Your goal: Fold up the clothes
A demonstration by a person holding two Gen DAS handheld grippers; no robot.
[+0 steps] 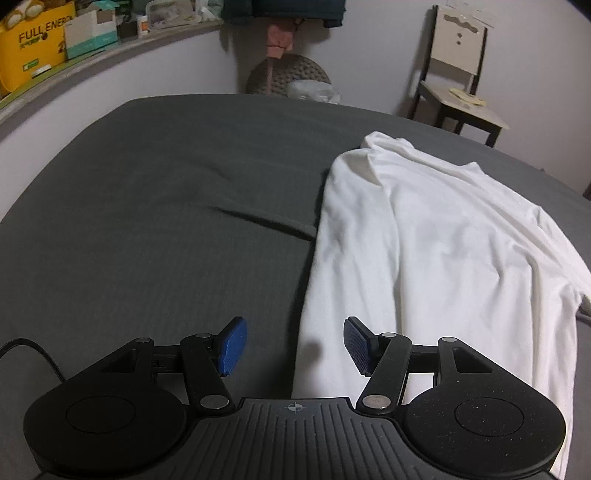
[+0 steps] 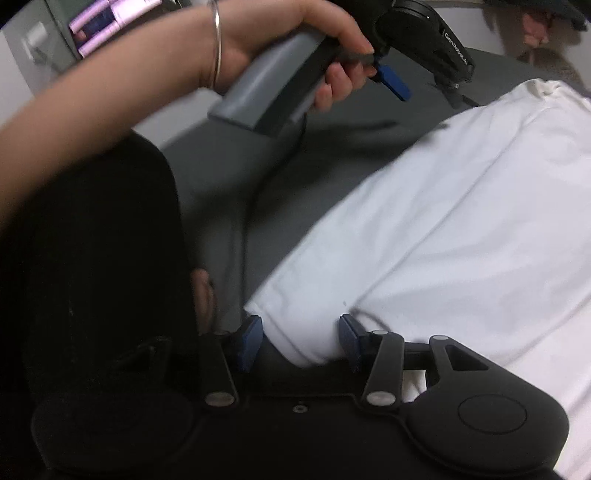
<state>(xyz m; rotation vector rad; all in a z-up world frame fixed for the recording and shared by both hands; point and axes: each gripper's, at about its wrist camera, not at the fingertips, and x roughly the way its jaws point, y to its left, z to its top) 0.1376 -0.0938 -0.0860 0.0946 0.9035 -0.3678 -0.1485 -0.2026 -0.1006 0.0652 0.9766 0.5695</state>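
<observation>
We see one white cotton long-sleeved shirt (image 1: 443, 236) spread flat on the dark grey bed sheet (image 1: 166, 206), lying toward the right side of the bed with its collar end at the far edge and one sleeve folded in along its left side.

Containers first: on the grey wall shelf (image 1: 110, 51) at the far left stand one yellow cardboard box printed "FULL ENERGY" (image 1: 33, 40) and one white-and-teal cardboard box (image 1: 90, 31); what they hold is hidden from us. Small jars and clutter sit behind them, too small for us to count.

We count two sets of tongs. The left tongs (image 1: 291, 347) hover with their two blue pads wide apart over the near left edge of the shirt, nothing between them. In the right wrist view, a bare hand (image 2: 295, 44) with one thin metal bangle (image 2: 218, 44) grips the grey handle of those left tongs above the bed.

The right tongs (image 2: 301, 341) stand apart too, with the near corner of the shirt's hem bunched between the pads; we cannot tell whether the pads touch the cloth.

Beyond the far edge of the bed we see one dark wooden chair with a cream seat (image 1: 458, 74) and one round knitted grey pouffe (image 1: 288, 75).
</observation>
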